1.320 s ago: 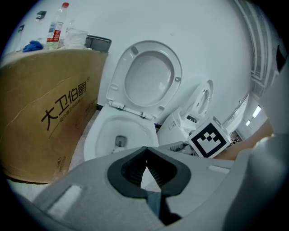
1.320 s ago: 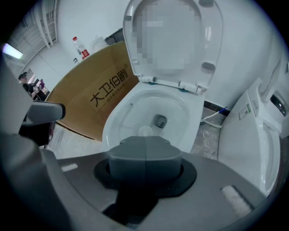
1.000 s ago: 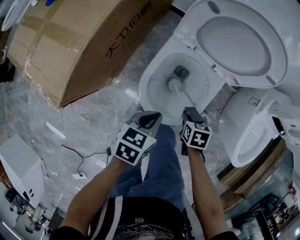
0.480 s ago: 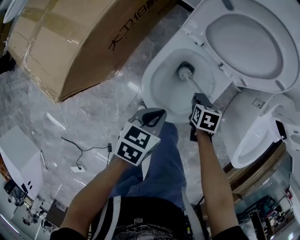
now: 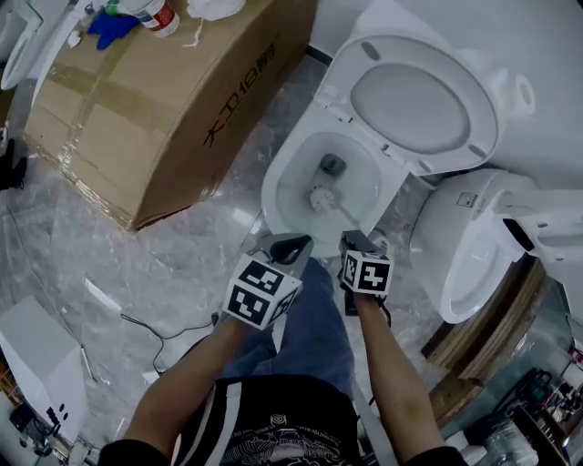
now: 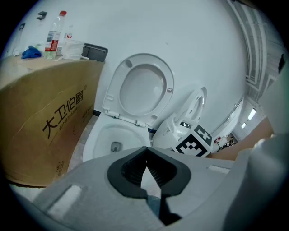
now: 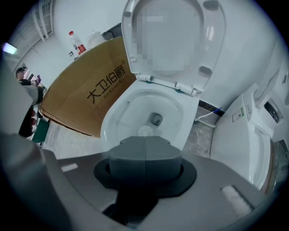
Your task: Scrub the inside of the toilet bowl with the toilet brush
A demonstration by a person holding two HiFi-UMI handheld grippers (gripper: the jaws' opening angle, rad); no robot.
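The white toilet bowl (image 5: 273,182) stands open, its lid (image 5: 419,105) raised behind it. A toilet brush has its white bristle head (image 5: 321,198) low inside the bowl, just in front of the dark drain (image 5: 332,165). Its handle runs back to my right gripper (image 5: 357,242), which is shut on it at the bowl's near rim. In the right gripper view the brush head (image 7: 145,131) shows just past the closed jaws of the right gripper (image 7: 145,149). My left gripper (image 5: 290,246) hovers beside it at the near rim, shut and holding nothing. The left gripper (image 6: 145,155) faces the bowl (image 6: 101,135).
A large cardboard box (image 5: 155,100) lies left of the toilet, with a bottle (image 5: 157,14) on top. A second white toilet (image 5: 474,255) stands close on the right. A white unit (image 5: 36,355) and a cable (image 5: 146,323) lie on the marble floor at lower left. The person's leg (image 5: 314,328) is below the grippers.
The brush head has slid from the drain end of the bowl back toward the near side. The right gripper pulled back with it. The left gripper stayed shut beside it.
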